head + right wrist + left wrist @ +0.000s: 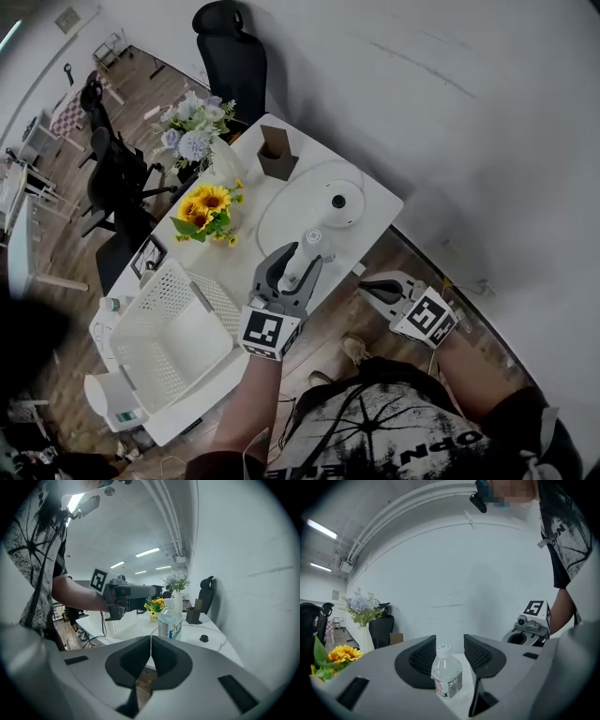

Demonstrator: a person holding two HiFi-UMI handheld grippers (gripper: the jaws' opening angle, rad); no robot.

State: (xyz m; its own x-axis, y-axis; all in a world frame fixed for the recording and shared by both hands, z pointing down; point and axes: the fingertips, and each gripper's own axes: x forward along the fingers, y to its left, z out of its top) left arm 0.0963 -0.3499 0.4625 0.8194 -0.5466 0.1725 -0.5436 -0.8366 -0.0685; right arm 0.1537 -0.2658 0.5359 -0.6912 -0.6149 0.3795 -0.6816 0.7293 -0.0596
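1. The left tool (305,255) (451,641) is over the desk (246,258) with its jaws spread wide. A clear water bottle (314,244) (446,671) stands between them, set back from the tips towards the tool's body.
2. The bottle is upright on the desk near the front edge, white cap on, so its long axis runs vertically and crosses the line between the jaws. A gap shows between the bottle and the right jaw, and neither pad looks pressed against it.
3. The right tool (375,287) (151,654) has its jaws pressed together on nothing. It hangs off the desk's front edge, over the floor, with the bottle (169,620) ahead of it and apart from it. The left tool is by far the nearer.
4. Left of the bottle sits a white slatted basket (173,328). Beyond it are sunflowers (206,208), and a round white mat (291,211) lies just behind the bottle.
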